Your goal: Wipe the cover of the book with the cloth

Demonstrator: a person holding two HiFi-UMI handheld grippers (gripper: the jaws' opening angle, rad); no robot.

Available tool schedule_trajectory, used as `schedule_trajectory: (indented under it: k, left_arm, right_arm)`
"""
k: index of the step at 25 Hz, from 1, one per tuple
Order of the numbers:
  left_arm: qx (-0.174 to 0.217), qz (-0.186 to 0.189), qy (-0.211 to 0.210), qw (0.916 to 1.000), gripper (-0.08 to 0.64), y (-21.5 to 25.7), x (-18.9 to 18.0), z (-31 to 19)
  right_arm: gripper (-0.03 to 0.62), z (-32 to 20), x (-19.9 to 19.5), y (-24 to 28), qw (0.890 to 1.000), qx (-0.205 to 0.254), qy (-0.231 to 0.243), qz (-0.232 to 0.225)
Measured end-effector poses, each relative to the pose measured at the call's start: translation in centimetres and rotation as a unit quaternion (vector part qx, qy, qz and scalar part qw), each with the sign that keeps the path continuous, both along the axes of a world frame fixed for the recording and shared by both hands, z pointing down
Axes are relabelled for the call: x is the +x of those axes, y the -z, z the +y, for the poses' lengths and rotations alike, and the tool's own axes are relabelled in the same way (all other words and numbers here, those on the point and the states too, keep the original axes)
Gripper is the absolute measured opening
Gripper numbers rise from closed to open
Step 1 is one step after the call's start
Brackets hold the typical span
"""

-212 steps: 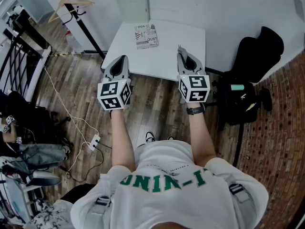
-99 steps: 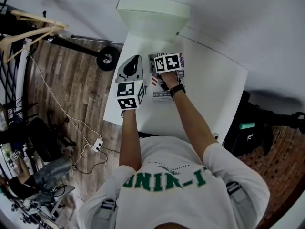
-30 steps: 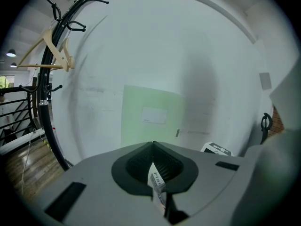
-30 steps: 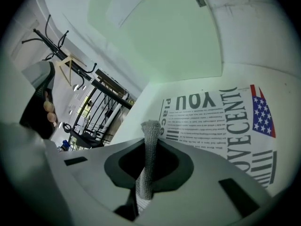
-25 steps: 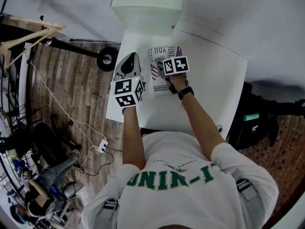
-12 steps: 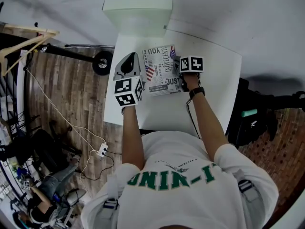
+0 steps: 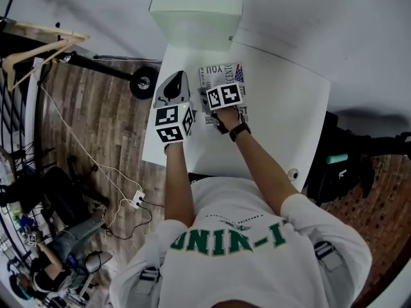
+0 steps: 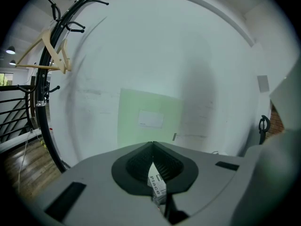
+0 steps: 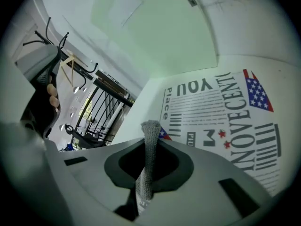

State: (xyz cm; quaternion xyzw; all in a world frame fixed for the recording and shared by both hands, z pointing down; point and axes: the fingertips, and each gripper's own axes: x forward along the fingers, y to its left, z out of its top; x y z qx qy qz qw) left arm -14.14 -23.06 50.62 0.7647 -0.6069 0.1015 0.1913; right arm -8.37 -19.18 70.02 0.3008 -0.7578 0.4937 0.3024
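Wiping step in hand: right gripper [image 9: 150,145] pinches the grey cloth [image 9: 151,128] over the book [image 9: 225,117] lying on the white table [image 7: 286,111], left gripper [image 8: 153,149] clamped on the book's left edge; next move likely calls for dragging the cloth flat across the cover.

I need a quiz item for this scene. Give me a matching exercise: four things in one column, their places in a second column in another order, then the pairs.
Things
1. grey knitted cloth
2. white book with black lettering and a flag
3. pale green box
4. wooden clothes hanger

Places
A. against the wall at the far edge of the white table
B. on the black rack left of the table
C. pinched in the shut right gripper
D. on the table, a printed edge pinched in the left gripper

Pairs: 1-C, 2-D, 3-A, 4-B
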Motion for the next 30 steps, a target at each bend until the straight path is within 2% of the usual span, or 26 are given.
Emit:
schedule_trajectory:
  k: [3,6,10,16,20,25,27,30]
  left_arm:
    - [0.002,-0.002,0.001,1.0000,0.013,0.2,-0.2,0.0]
    - [-0.001,-0.003,0.002,1.0000,0.012,0.1,-0.2,0.1]
    - [-0.002,-0.006,-0.009,0.9999,0.012,-0.1,0.7,0.0]
    - [0.006,-0.006,-0.025,0.9997,0.012,0.6,2.4,-0.4]
    - [0.006,-0.005,-0.030,0.9995,0.012,0.6,2.9,-0.4]
    - [0.007,-0.007,-0.031,0.9995,0.013,0.8,2.9,-0.2]
    - [0.008,-0.008,-0.026,0.9996,0.012,0.8,2.5,-0.1]
    - [0.007,-0.008,-0.016,0.9998,0.012,0.8,1.7,0.1]
  right_arm:
    - [0.033,-0.1,-0.3,-0.2,1.000,0.002,0.002,0.005]
    - [0.032,-0.6,1.3,-0.1,1.000,0.011,-0.002,0.010]
    - [0.032,-1.2,5.9,0.0,0.999,0.018,-0.032,0.021]
    - [0.032,-2.5,14.2,0.4,0.993,0.025,-0.108,0.045]
    - [0.032,-2.9,17.0,0.4,0.989,0.027,-0.136,0.056]
    - [0.034,-2.9,16.8,0.6,0.988,0.026,-0.140,0.067]
    - [0.034,-2.5,14.5,1.3,0.991,0.028,-0.119,0.053]
    - [0.034,-1.0,8.9,2.0,0.997,0.022,-0.066,0.018]
